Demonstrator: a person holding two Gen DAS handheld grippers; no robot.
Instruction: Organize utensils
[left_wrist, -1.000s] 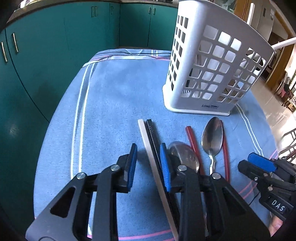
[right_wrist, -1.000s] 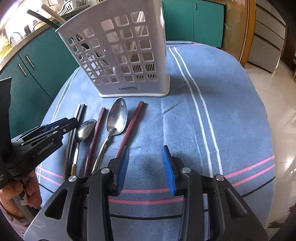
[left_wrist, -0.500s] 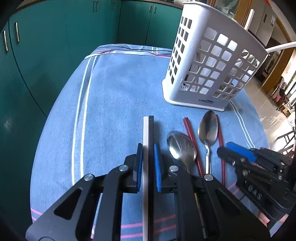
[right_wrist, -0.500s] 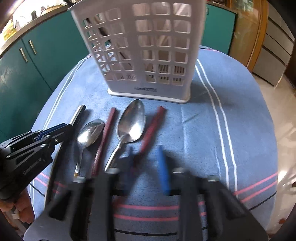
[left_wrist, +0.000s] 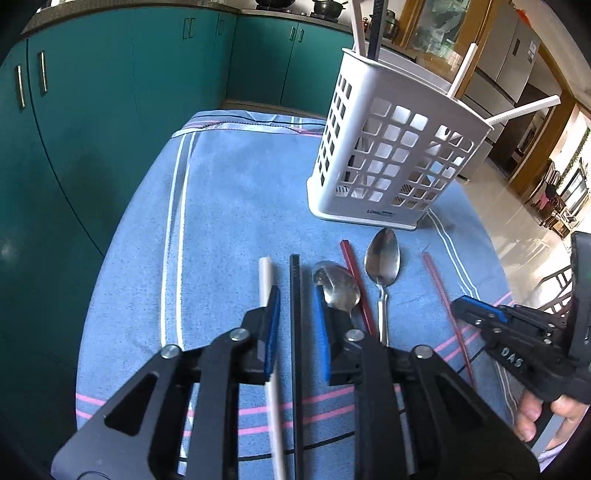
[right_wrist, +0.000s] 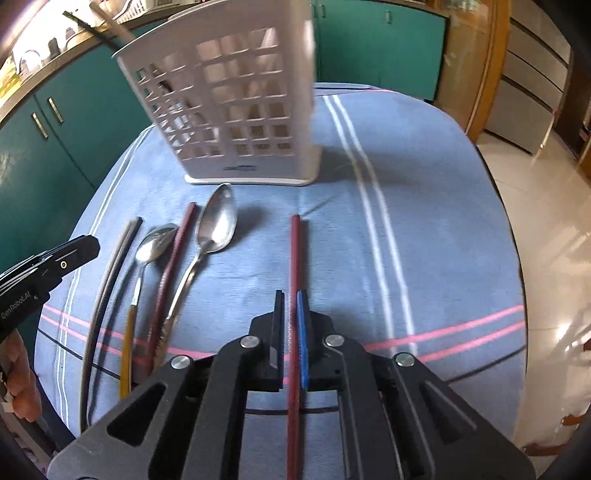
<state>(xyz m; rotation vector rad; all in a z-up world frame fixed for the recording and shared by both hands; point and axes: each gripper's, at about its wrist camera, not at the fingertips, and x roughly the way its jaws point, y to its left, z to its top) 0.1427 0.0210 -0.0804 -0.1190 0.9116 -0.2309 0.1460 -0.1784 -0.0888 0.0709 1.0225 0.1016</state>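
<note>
The dark red chopstick (right_wrist: 294, 251) is pinched between the closed fingers of the right gripper (right_wrist: 291, 299), which have just been closing on it, presumably for carrying to the white cutlery holder (right_wrist: 236, 107) at 11 o'clock. The fingers of the left gripper (left_wrist: 295, 295), just eased apart, are set around the black chopstick (left_wrist: 295, 273) without pressing it; the white chopstick (left_wrist: 264, 273) lies at 9 o'clock of it on the tabletop (left_wrist: 229, 206)

Blue striped tablecloth (left_wrist: 229, 206) over table, white utensil caddy (left_wrist: 391, 158) at one o'clock, two spoons (left_wrist: 382, 254) and chopsticks (left_wrist: 352, 273) at six o'clock

"GenRobot.AI" on left claw (right_wrist: 51, 264); "DAS" on right claw (left_wrist: 476, 314); "LONG" on caddy (left_wrist: 384, 147)
</note>
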